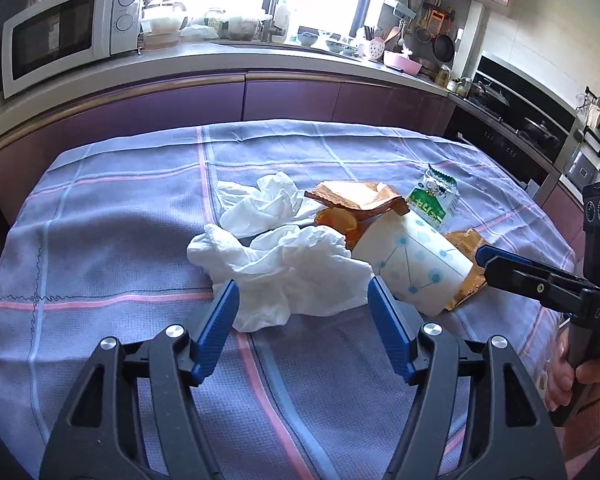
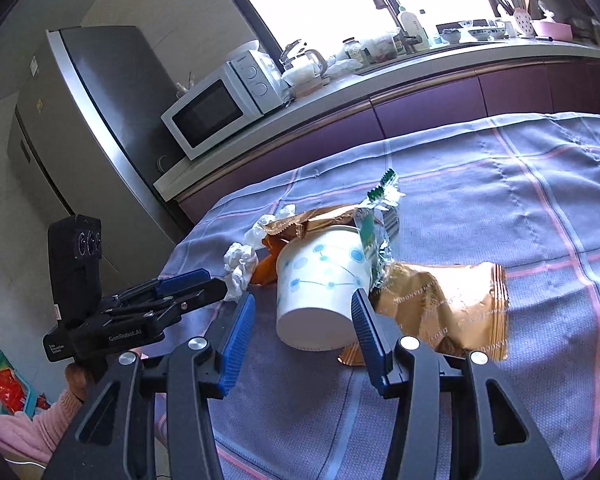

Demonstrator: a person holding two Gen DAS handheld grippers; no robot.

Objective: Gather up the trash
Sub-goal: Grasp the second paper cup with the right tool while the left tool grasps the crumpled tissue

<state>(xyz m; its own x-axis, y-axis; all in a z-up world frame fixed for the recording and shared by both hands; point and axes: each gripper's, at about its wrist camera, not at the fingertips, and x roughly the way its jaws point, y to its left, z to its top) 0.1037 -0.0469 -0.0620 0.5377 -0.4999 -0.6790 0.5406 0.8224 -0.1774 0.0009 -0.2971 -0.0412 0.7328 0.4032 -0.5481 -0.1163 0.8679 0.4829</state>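
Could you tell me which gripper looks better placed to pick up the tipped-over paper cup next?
Probably the right gripper: it is open, with the paper cup lying between its fingers. The left gripper is open around the crumpled tissue instead.

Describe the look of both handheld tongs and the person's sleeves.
Both the left tongs and right tongs have ribbed blue pads on black triangular cut-out arms with silver round bolts. From outside, the left tongs carry white "GenRobot.AI" lettering and a black box with round lenses; the right tongs show "DAS" lettering. Both hands wear pink knit sleeves.
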